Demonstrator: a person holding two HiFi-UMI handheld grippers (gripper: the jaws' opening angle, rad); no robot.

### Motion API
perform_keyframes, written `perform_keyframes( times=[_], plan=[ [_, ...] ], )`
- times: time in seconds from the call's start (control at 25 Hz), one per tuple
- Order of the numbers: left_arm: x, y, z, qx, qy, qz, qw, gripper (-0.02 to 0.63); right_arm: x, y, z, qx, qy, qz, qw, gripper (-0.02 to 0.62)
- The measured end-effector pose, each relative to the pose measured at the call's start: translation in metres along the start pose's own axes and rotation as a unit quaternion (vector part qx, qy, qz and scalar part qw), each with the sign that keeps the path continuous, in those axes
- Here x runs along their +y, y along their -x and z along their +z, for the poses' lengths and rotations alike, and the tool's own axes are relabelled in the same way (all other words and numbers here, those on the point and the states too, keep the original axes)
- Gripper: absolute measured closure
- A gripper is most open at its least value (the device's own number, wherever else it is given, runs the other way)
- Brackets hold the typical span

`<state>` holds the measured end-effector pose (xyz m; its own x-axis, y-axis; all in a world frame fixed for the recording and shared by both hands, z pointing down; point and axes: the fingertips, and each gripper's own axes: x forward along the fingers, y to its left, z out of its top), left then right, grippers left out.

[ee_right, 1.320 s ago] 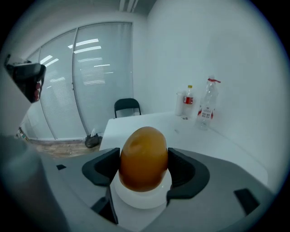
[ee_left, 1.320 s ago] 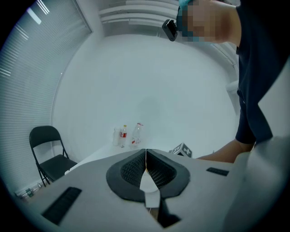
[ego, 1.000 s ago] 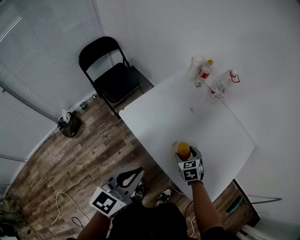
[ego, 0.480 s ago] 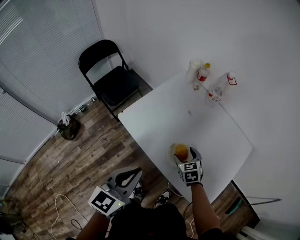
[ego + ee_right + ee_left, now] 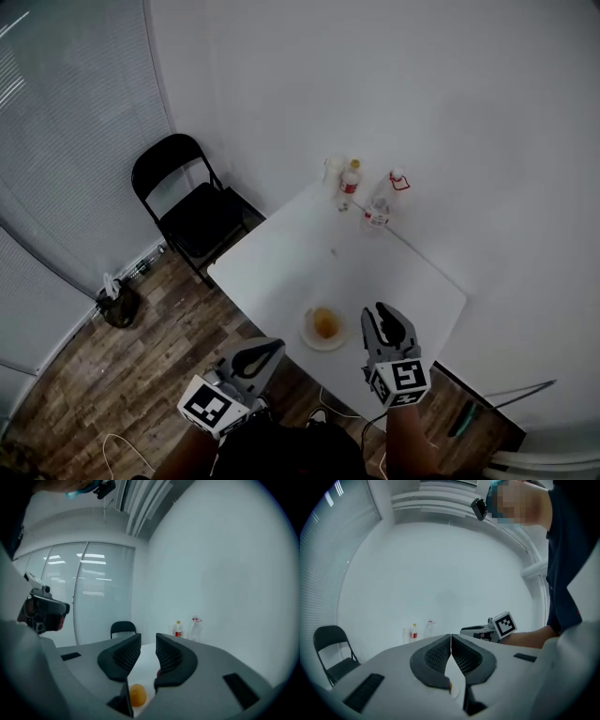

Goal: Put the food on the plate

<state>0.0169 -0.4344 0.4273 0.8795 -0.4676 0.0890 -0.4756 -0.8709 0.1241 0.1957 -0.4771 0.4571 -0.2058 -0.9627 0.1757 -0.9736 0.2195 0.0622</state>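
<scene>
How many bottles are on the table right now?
2: a yellow-capped, red-labelled bottle and a clear bottle beside it, at the far corner of the table. A pale container alongside may be another.

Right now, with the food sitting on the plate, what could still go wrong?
1. The plate sits close to the table edge; a knock could push it off.
2. The food looks round and may roll off the shallow plate.
3. The right hand-held gripper, whose jaws have just been closing with nothing between them, hangs beside the plate; lowering it could clip the rim.
</scene>
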Motion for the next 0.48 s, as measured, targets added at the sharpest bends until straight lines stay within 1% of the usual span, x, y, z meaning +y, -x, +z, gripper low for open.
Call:
perform_keyframes(
  times=[0.04, 0.16, 0.32, 0.48],
  plan=[
    [-0.004, -0.001, 0.005, -0.005, -0.01, -0.005, 0.9999, 0.583, 0.0, 0.013, 0.014, -0.015, 0.003, -0.004, 1.0, 0.494],
    [-0.016, -0.006, 0.024, -0.022, -0.025, -0.019, 0.9992, 0.582, 0.001, 0.046, 0.049, -0.054, 0.023, -0.017, 0.998, 0.533],
    [-0.023, -0.009, 0.043, -0.04, -0.052, -0.026, 0.9975, 0.582, 0.001, 0.084, 0.08, -0.098, 0.037, -0.034, 0.994, 0.561],
    [-0.029, -0.012, 0.06, -0.056, -0.067, -0.033, 0.9957, 0.583, 0.002, 0.109, 0.099, -0.129, 0.039, -0.044, 0.99, 0.574]
  ],
)
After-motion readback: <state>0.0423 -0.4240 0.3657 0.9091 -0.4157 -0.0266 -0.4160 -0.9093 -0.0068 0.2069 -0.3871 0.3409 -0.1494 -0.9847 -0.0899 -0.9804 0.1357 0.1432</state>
